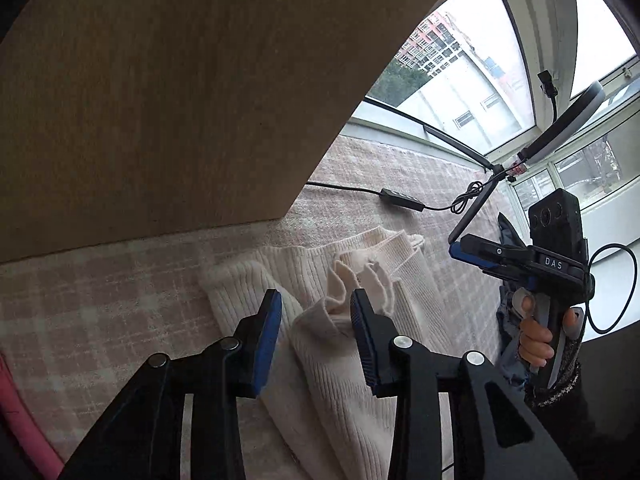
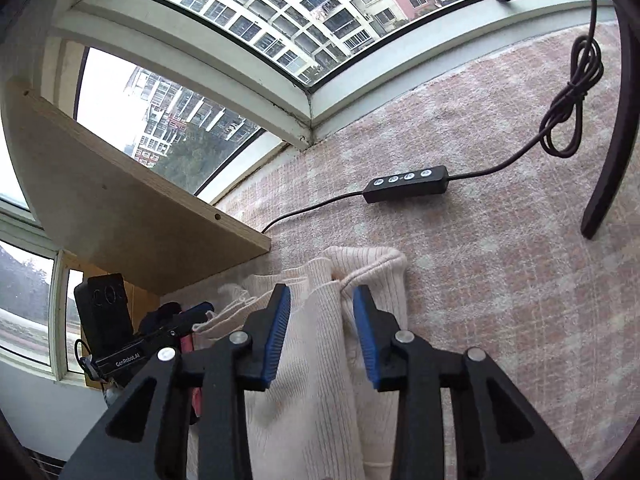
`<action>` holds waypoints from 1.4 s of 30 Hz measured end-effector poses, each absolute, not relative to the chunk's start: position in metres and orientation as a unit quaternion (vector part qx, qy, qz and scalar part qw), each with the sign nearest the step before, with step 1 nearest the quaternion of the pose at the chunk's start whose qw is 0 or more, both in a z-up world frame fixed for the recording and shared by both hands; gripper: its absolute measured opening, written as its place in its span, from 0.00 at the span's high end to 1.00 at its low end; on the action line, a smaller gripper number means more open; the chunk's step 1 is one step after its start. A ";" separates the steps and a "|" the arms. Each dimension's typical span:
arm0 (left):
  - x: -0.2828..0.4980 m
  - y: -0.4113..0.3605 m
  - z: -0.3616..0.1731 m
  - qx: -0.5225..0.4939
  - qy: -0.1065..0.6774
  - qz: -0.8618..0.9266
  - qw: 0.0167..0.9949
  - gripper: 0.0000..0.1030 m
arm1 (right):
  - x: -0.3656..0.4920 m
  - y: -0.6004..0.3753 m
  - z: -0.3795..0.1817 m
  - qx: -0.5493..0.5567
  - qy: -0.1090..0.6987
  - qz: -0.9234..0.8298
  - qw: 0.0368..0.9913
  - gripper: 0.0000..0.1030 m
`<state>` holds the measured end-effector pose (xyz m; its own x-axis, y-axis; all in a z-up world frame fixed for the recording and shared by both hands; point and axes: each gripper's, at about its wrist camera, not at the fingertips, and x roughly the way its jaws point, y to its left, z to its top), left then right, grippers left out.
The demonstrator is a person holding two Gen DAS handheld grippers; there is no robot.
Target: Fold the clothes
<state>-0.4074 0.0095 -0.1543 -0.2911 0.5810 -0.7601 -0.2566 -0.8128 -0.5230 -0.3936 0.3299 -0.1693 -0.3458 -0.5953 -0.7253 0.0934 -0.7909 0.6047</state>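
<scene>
Left wrist view: your left gripper (image 1: 316,304) has its jaws spread apart, holding nothing, above the cream ribbed knit sweater (image 1: 320,360) bunched on the pink checked blanket (image 1: 100,300).
Same view, right side: your right hand (image 1: 538,336) holds the right gripper (image 1: 456,246).
Right wrist view: your right gripper (image 2: 322,300) is released too, blue pads (image 2: 278,336) straddling a sweater (image 2: 312,360) fold.
Beyond: black inline cable remote (image 2: 406,183) lies on the blanket (image 2: 500,280).

**Left wrist view: cream knit on checked blanket**

Left gripper (image 1: 316,304): blue-padded jaws apart, over a bunched fold of cream ribbed sweater (image 1: 320,312). Sweater lies crumpled on pink checked blanket (image 1: 100,312). Right gripper (image 1: 520,256), hand-held, at right. Black inline cable controller (image 1: 402,199) beyond. Wooden board (image 1: 160,100) upper left; ring light (image 1: 568,120) by the window.
</scene>
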 end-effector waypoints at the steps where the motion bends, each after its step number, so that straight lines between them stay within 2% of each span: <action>1: -0.402 0.005 -0.148 -0.520 -0.146 0.797 0.270 0.58 | -0.390 0.325 -0.165 0.523 -0.203 -0.796 0.227 0.68; 4: -0.385 0.003 -0.147 -0.506 -0.126 0.805 0.283 0.56 | -0.385 0.307 -0.170 0.525 -0.133 -0.803 0.248 0.68; 11: -0.394 0.045 -0.184 -0.547 -0.075 0.786 0.280 0.58 | -0.400 0.286 -0.196 0.557 -0.112 -0.778 0.268 0.68; 12: -0.396 0.051 -0.188 -0.548 -0.073 0.785 0.280 0.65 | -0.400 0.283 -0.198 0.557 -0.106 -0.779 0.268 0.68; 14: -0.398 0.057 -0.193 -0.545 -0.071 0.787 0.281 0.87 | -0.399 0.280 -0.199 0.554 -0.098 -0.780 0.274 0.85; 15: -0.396 0.058 -0.192 -0.537 -0.076 0.789 0.288 0.87 | -0.398 0.279 -0.196 0.550 -0.103 -0.779 0.281 0.90; 21: -0.380 0.032 -0.172 -0.497 -0.113 0.814 0.279 0.89 | -0.390 0.307 -0.176 0.517 -0.172 -0.789 0.284 0.90; 24: -0.393 0.031 -0.195 -0.524 -0.124 0.799 0.268 0.89 | -0.398 0.302 -0.197 0.547 -0.130 -0.789 0.247 0.90; 28: -0.397 0.048 -0.204 -0.529 -0.087 0.801 0.265 0.84 | -0.395 0.282 -0.205 0.543 -0.036 -0.809 0.223 0.89; 31: -0.393 0.050 -0.195 -0.529 -0.073 0.811 0.238 0.79 | -0.387 0.275 -0.194 0.524 0.025 -0.828 0.198 0.79; 32: -0.391 0.049 -0.191 -0.526 -0.066 0.818 0.224 0.74 | -0.383 0.275 -0.189 0.513 0.046 -0.838 0.182 0.76; 33: -0.388 0.048 -0.185 -0.520 -0.052 0.828 0.204 0.63 | -0.379 0.277 -0.184 0.502 0.062 -0.847 0.165 0.62; 34: -0.384 0.047 -0.179 -0.512 -0.038 0.838 0.184 0.57 | -0.377 0.279 -0.180 0.496 0.066 -0.852 0.154 0.40; 35: -0.382 0.047 -0.174 -0.505 -0.025 0.847 0.164 0.44 | -0.375 0.282 -0.177 0.493 0.065 -0.855 0.148 0.33; 36: -0.380 0.046 -0.170 -0.499 -0.021 0.853 0.154 0.38 | -0.375 0.286 -0.175 0.492 0.053 -0.855 0.154 0.32; 38: -0.382 0.048 -0.170 -0.502 -0.018 0.852 0.148 0.35 | -0.382 0.290 -0.178 0.510 0.024 -0.844 0.164 0.32; 42: -0.404 0.055 -0.188 -0.532 -0.006 0.837 0.127 0.34 | -0.405 0.296 -0.197 0.534 0.023 -0.831 0.154 0.31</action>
